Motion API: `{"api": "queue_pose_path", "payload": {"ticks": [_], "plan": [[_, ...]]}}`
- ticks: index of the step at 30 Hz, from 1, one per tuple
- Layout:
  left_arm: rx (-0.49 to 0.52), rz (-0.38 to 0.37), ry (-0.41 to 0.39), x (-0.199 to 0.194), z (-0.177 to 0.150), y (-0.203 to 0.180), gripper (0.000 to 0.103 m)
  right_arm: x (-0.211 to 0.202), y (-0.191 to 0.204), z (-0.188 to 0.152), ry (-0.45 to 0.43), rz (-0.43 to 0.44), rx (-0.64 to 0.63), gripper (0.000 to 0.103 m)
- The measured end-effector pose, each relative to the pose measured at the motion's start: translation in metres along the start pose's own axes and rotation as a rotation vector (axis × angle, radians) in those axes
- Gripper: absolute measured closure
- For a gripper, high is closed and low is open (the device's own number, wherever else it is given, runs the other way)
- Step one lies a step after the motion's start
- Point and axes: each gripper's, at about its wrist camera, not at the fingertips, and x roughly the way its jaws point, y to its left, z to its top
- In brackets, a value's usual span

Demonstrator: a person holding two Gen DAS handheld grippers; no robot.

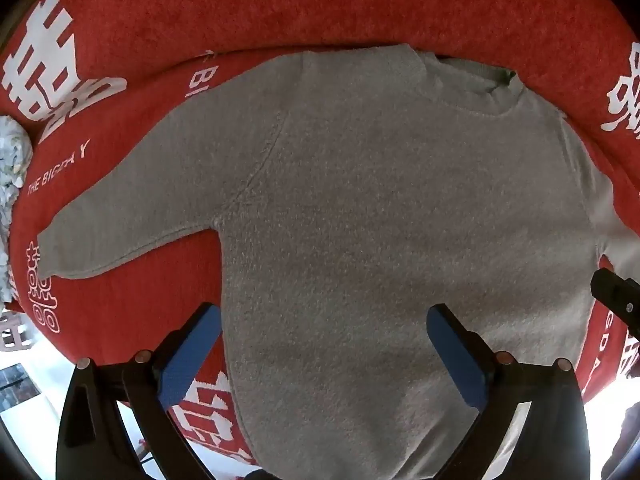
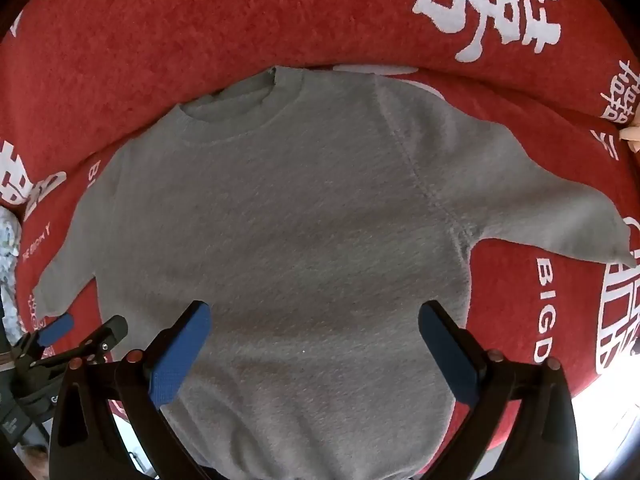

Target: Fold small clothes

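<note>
A small grey sweater [image 1: 360,208] lies flat and face up on a red blanket [image 1: 280,8] with white characters, collar at the far side and both sleeves spread out. It also shows in the right wrist view [image 2: 300,220]. My left gripper [image 1: 324,320] is open and empty, hovering above the sweater's lower left part, near its left side edge. My right gripper [image 2: 314,316] is open and empty above the sweater's lower right part. The left gripper [image 2: 86,328] shows at the left of the right wrist view; part of the right gripper shows at the left view's right edge.
The red blanket [image 2: 200,20] covers a raised cushion behind the collar. A pale patterned cloth [image 1: 12,168] lies at the far left. The surface edge runs below the sweater's hem, with bright floor [image 1: 24,384] beyond.
</note>
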Motion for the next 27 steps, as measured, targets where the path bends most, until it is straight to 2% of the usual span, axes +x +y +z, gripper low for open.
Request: {"api": "queue_pose_path", "payload": {"ticks": [14,27], "plan": [[0.007,-0.004,0.003,0.000,-0.005,-0.002,0.000,0.001,0.002,-0.002,0.009,0.001,-0.004,0.000],[0.033,0.031,-0.024,-0.005,-0.014,0.002,0.000,0.002,0.005,-0.004,0.006,0.000,0.000,0.000]]}}
